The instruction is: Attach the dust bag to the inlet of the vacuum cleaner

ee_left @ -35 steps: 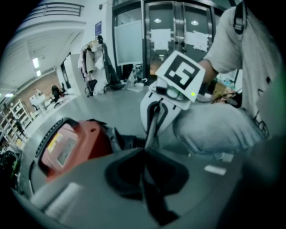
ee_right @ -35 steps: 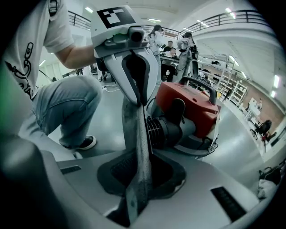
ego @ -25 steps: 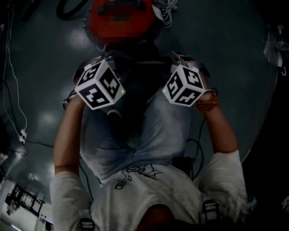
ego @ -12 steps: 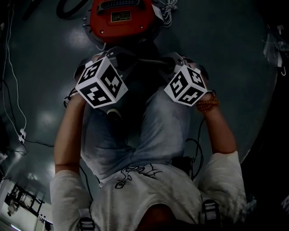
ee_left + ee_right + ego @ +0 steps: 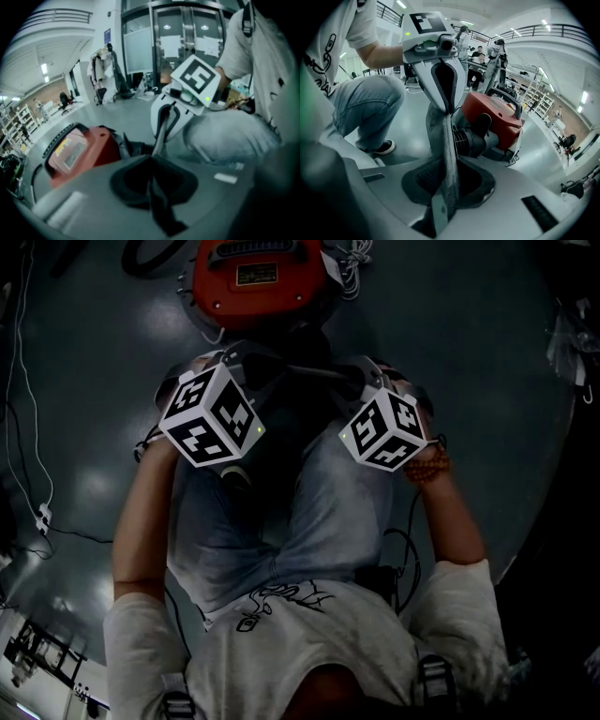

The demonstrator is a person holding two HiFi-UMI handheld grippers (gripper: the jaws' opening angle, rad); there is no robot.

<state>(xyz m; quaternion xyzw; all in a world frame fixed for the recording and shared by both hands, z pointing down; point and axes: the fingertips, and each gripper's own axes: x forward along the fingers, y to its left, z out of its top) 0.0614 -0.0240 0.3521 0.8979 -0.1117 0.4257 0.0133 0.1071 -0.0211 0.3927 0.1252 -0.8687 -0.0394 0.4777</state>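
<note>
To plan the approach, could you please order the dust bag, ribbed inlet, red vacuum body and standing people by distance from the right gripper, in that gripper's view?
1. dust bag: held by the right gripper.
2. ribbed inlet: just beyond.
3. red vacuum body: behind, right.
4. standing people: far back.

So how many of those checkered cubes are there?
2: one cube at the head view's left, the other at its right, both below the vacuum cleaner. None looks hidden.
</note>
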